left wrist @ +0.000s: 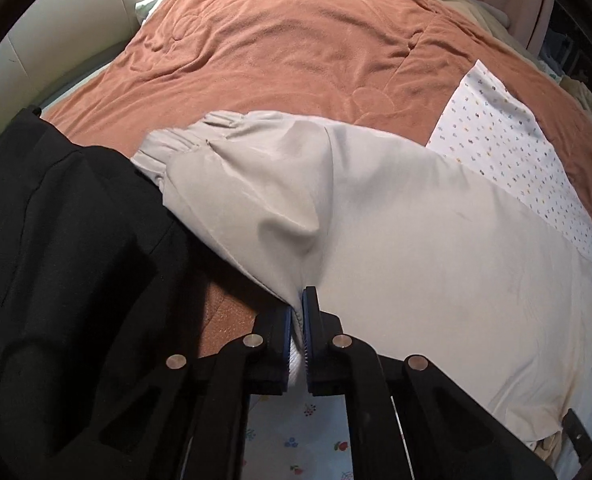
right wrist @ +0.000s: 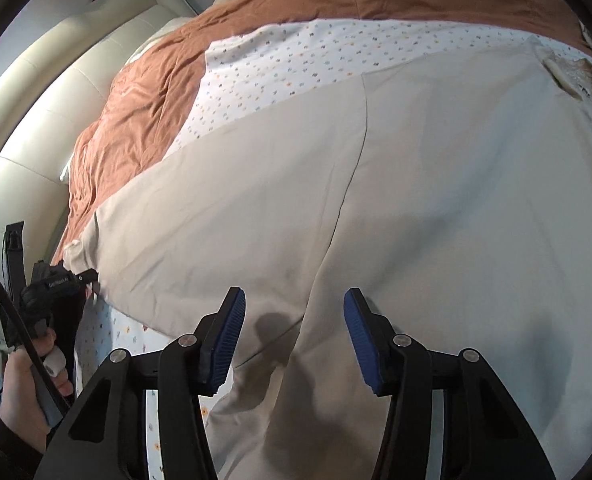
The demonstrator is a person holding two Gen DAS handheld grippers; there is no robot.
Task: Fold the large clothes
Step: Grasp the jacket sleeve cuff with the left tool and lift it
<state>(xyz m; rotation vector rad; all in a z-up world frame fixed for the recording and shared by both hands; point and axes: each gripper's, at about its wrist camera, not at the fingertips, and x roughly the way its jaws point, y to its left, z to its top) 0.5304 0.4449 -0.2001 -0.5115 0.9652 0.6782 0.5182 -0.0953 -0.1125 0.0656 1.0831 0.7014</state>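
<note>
Beige fabric of a large garment covers the near part of the bed, spread over a white dotted sheet that itself lies on a rust-brown blanket. The garment is the landmark here: the sheet shows beyond its far edge and again under its near edge, and the blanket runs past the sheet toward a cream padded headboard.

The left gripper sits at the garment's near-left edge with its blue-padded fingers drawn narrow, pinching a fold of the beige cloth between them. From that pinch the fabric rises in a ridge, and a sleeve with a gathered cuff lies bent across the garment's left part. A black cloth lies just left of the sleeve, touching it.

In the right wrist view the garment fills most of the frame, a long seam running down its middle. The right gripper hangs over the garment's near part with its fingers spread wide, holding nothing; whether the pads touch the cloth cannot be told. At the garment's left corner the left gripper grips the edge, with the person's left hand around its handle and a black cable running past it.
</note>
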